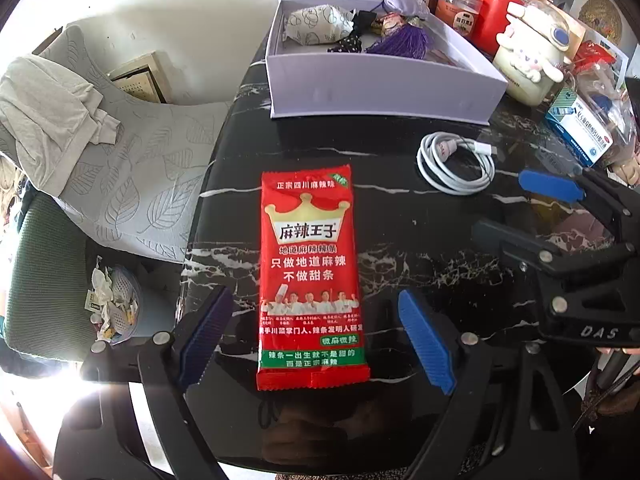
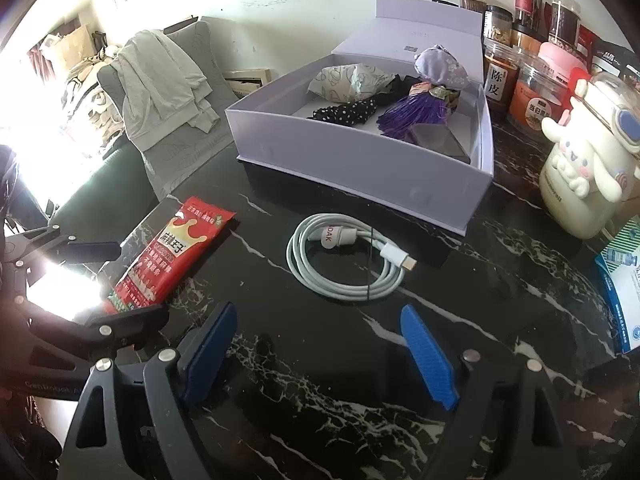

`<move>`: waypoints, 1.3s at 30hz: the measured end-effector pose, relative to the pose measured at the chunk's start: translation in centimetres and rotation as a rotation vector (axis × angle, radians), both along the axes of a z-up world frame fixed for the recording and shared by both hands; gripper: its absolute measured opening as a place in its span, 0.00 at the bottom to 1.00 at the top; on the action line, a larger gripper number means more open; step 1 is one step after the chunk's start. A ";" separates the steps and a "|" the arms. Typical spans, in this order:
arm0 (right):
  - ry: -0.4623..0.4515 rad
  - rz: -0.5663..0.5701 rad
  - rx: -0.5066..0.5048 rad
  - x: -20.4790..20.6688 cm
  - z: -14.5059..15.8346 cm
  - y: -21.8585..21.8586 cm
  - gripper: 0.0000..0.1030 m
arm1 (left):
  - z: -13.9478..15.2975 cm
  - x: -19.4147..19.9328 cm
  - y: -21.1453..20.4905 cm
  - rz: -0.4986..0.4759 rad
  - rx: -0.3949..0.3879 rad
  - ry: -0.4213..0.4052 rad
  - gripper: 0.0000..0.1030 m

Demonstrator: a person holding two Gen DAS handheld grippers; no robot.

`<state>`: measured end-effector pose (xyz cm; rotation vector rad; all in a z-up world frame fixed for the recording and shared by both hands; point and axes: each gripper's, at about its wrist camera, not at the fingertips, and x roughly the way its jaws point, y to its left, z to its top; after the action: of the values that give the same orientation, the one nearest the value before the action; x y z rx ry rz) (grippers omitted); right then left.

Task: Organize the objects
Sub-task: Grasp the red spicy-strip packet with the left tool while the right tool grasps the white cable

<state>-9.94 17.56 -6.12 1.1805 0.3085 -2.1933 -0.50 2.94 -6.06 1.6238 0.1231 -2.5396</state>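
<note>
Left wrist view
Left gripper (image 1: pixel 316 344): hanging over the dark marble table (image 1: pixel 420 240), jaws spread wide and gripping nothing.
Snack packet (image 1: pixel 310 276): lying flat on the table, its lower end sitting between the two blue pads without touching either.
Charging cable (image 1: pixel 454 166): lying coiled on the table, up and to the right of the packet, apart from it.
White box (image 1: pixel 380 88): standing open beyond the cable, holding a patterned pouch (image 1: pixel 316 24) and a purple tassel (image 1: pixel 400 42).
Right gripper (image 1: pixel 516 208): reaching in from the right edge, with nothing showing between its fingers.

Right wrist view
Right gripper (image 2: pixel 320 356): pointing down at bare table (image 2: pixel 340 400), jaws apart and empty.
Charging cable (image 2: pixel 348 264): resting just ahead of the fingertips, clear of them.
Snack packet (image 2: pixel 168 256): lying at the left, its near end seeming to sit under the left gripper's (image 2: pixel 112 284) black finger, though glare is washing out that corner.
White box (image 2: pixel 360 168): sitting behind the cable, lid raised.
Cartoon dog figure (image 2: pixel 588 160): standing to the right of the box, in front of jars (image 2: pixel 532 92).
</note>
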 end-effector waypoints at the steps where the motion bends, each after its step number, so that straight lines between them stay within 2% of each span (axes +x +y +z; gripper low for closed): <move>1: 0.001 -0.005 0.002 -0.2 -0.2 -0.1 0.83 | -0.3 0.0 0.0 0.003 -0.004 -0.006 0.82; 6: 0.001 -0.021 -0.002 -1.0 -0.6 -0.5 0.83 | -1.5 -0.2 -0.5 0.028 0.004 -0.031 0.82; 15: 0.000 -0.031 -0.006 -2.7 -1.4 -1.6 0.83 | -1.7 -0.4 -1.4 0.041 0.013 0.007 0.83; 18: 0.013 -0.035 0.001 -3.0 -1.5 -1.9 0.83 | -1.7 -0.4 -1.3 0.021 0.011 0.029 0.76; 23: 0.041 -0.042 0.027 -3.4 -1.7 -2.4 0.83 | -1.2 -0.6 -1.3 0.008 0.010 0.053 0.51; 26: 0.046 -0.055 0.017 -3.6 -1.7 -2.0 0.83 | -1.1 -0.8 -1.2 -0.010 0.010 0.054 0.49; 28: 0.053 -0.055 0.027 -3.6 -1.6 -1.9 0.76 | -1.1 -0.8 -1.1 -0.013 0.009 0.058 0.49; 32: 0.045 -0.048 0.019 -3.5 -1.5 -1.3 0.73 | -1.1 -1.1 -1.0 -0.013 0.008 0.060 0.49; 39: 0.036 -0.061 0.015 -2.8 -1.4 1.0 0.73 | -1.1 -2.3 0.1 -0.043 0.007 0.066 0.49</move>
<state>-12.70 18.56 -7.54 1.1738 0.3089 -2.2707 -2.77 3.08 -7.18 1.5621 0.1044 -2.6282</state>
